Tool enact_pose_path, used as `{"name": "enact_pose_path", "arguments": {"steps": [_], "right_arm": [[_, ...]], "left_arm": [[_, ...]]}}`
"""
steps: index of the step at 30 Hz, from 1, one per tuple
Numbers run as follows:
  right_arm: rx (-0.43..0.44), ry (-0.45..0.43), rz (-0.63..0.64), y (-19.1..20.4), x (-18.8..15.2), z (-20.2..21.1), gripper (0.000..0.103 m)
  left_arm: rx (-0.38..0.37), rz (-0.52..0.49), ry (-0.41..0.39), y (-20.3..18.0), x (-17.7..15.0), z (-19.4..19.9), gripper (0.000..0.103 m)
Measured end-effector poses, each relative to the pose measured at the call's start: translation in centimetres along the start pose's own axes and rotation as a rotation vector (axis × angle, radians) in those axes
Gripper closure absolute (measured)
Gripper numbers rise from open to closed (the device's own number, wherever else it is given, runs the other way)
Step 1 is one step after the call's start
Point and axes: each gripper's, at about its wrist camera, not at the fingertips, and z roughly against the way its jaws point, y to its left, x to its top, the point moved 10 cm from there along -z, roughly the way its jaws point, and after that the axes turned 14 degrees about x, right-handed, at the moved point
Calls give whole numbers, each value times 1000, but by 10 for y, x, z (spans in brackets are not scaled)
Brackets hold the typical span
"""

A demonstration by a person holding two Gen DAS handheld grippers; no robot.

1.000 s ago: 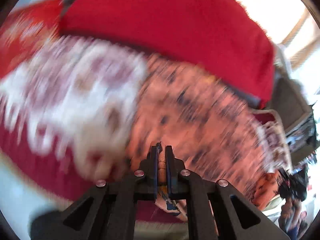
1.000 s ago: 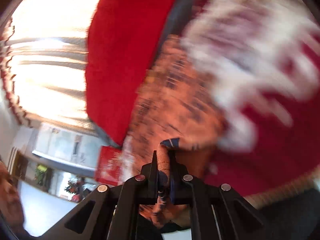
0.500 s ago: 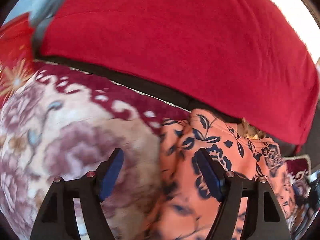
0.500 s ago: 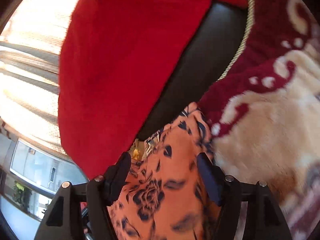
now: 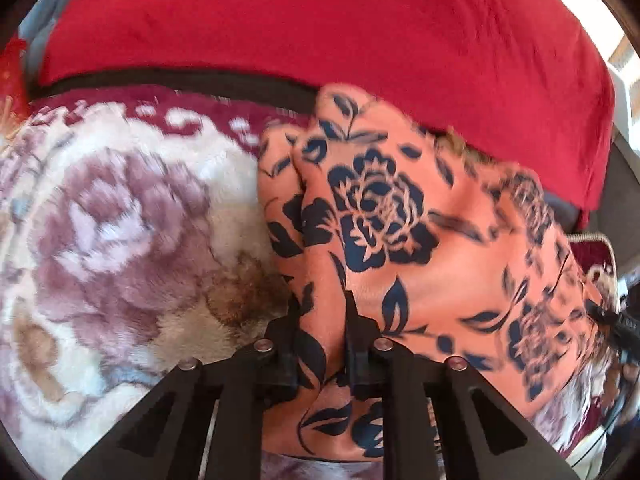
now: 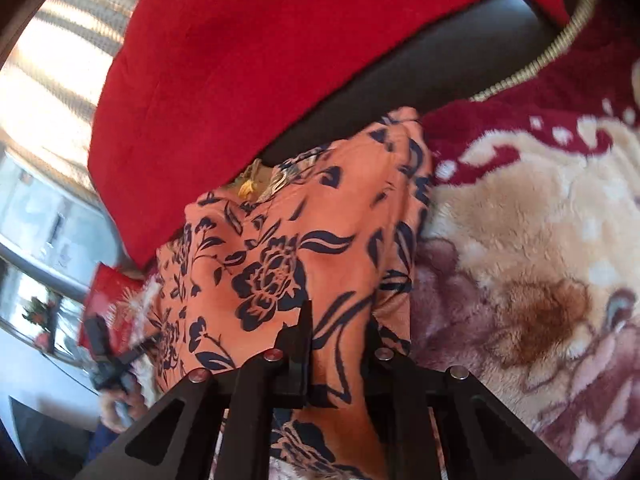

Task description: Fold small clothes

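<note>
An orange garment (image 5: 400, 208) with dark blue flowers lies bunched on a plush floral blanket (image 5: 120, 220), against the sofa back. My left gripper (image 5: 322, 312) is at its near left edge. The jaws are closing, and the pads press on a fold of the orange cloth between them. In the right wrist view the same orange garment (image 6: 280, 248) runs up toward the sofa back. My right gripper (image 6: 338, 328) is at its near right part, its jaws closing with orange cloth pinched between the fingers. The cloth below both grips is hidden by the gripper bodies.
A red throw (image 5: 320, 20) covers the sofa back, with a dark strip of sofa (image 6: 420, 68) under it. The plush blanket (image 6: 540, 240) spreads beside the garment. At the lower left of the right wrist view a hand holds a black device (image 6: 104, 356). A bright window (image 6: 52, 60) is beyond.
Both grippers held cloth a second ago, then stood wide open over the garment, and now have closed on it again. Both views have moved in closer to the orange garment.
</note>
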Motion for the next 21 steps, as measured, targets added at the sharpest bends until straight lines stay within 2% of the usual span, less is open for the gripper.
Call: {"name": "enact_pose_path", "arguments": {"steps": [2, 4, 5, 7, 8, 10, 12, 13, 15, 16, 17, 18, 19, 21], "right_arm": [[25, -49, 7, 19, 10, 12, 92], [56, -88, 29, 44, 13, 30, 93], [62, -98, 51, 56, 13, 38, 93], [82, -101, 84, 80, 7, 55, 93], [85, -106, 95, 89, -2, 68, 93], [98, -114, 91, 94, -17, 87, 93], [104, -108, 63, 88, -45, 102, 93], [109, -86, 30, 77, -64, 102, 88], [78, -44, 3, 44, -101, 92, 72], [51, -12, -17, 25, -117, 83, 46], [-9, 9, -72, -7, -137, 75, 36], [-6, -18, -100, -19, -143, 76, 37], [54, -83, -125, -22, -142, 82, 37], [83, -175, -144, -22, -135, 101, 34]], "left_arm": [[-7, 19, -47, 1, 8, 26, 87], [-46, 42, -101, 4, 13, 62, 87], [-74, 56, -119, 3, 11, 83, 87], [-81, 50, -167, 4, 4, 119, 87], [-84, 47, -181, 7, -5, 135, 87], [-116, 60, -161, 13, -31, 151, 86], [-91, 65, -127, 30, -70, 148, 83], [-64, 62, -106, 35, -87, 137, 76], [36, 11, -28, 51, -128, 91, 74], [84, 3, 18, 63, -144, 72, 73], [52, 33, 42, 70, -152, 62, 65], [5, 93, 35, 77, -152, 64, 65], [-10, 136, 29, 84, -147, 68, 59], [6, 138, -29, 91, -130, 80, 58]]}}
